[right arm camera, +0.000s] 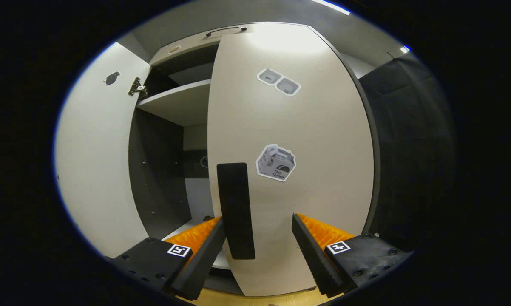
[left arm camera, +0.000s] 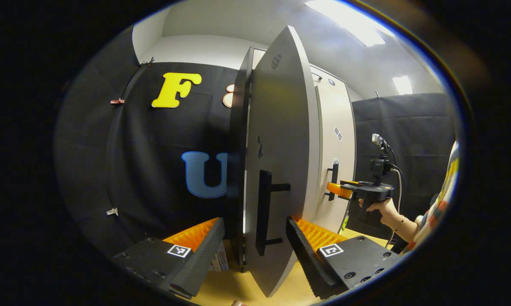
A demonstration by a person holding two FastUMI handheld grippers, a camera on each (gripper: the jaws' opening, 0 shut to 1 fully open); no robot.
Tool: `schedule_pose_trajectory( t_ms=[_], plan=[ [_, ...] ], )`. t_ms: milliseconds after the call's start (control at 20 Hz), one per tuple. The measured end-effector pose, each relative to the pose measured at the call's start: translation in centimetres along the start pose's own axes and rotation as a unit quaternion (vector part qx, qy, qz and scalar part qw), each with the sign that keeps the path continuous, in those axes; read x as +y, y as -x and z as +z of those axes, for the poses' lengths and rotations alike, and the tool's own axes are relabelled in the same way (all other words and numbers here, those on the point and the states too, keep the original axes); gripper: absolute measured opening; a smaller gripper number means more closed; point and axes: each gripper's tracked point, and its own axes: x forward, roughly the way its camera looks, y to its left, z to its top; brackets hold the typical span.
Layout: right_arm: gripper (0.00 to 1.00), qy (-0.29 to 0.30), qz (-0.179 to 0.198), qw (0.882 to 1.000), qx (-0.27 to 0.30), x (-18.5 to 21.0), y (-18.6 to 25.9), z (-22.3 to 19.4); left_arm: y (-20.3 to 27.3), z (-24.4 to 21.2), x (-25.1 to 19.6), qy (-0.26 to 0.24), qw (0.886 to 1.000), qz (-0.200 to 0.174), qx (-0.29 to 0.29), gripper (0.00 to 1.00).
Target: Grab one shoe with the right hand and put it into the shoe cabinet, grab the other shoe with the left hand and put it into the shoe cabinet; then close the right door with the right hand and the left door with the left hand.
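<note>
a: biggest thing first?
b: the cabinet (right arm camera: 183, 100), pale outside, dark inside, with a shelf (right arm camera: 177, 102) at 11 o'clock in the right gripper view.
a: and the doors?
b: in that view the right door (right arm camera: 323, 140) spans the middle and looks nearly shut; the left door (right arm camera: 94, 170) stands swung out at 9 o'clock. in the left gripper view the left door (left arm camera: 281, 140) is seen almost edge-on at centre, the right door (left arm camera: 334, 170) behind it at 3 o'clock.
a: the shoes?
b: can't make them out in the dark opening.
a: grippers?
b: the left gripper (left arm camera: 255, 238) has its jaws spread either side of the left door's lower edge and its handle (left arm camera: 264, 212); whether the pads touch, i can't tell. the right gripper (right arm camera: 257, 238) has jaws spread too, with the right door's handle (right arm camera: 235, 210) between them, close to the left finger.
a: anything smaller?
b: at 3 o'clock in the left gripper view, a hand (left arm camera: 381, 208) holds the right gripper (left arm camera: 344, 190) up at the right door's handle (left arm camera: 334, 180). stickers (right arm camera: 276, 162) sit on that door.
</note>
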Motion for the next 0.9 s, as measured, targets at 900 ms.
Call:
schedule_pose_trajectory(
  t_ms=[900],
  plan=[
    [0.98, 0.067, 0.049, 0.996, 0.019, -7.7, 17.6, 2.5, -7.0, -0.7, -6.3, 0.068, 0.998, 0.006, -0.006, 0.94]
  ],
)
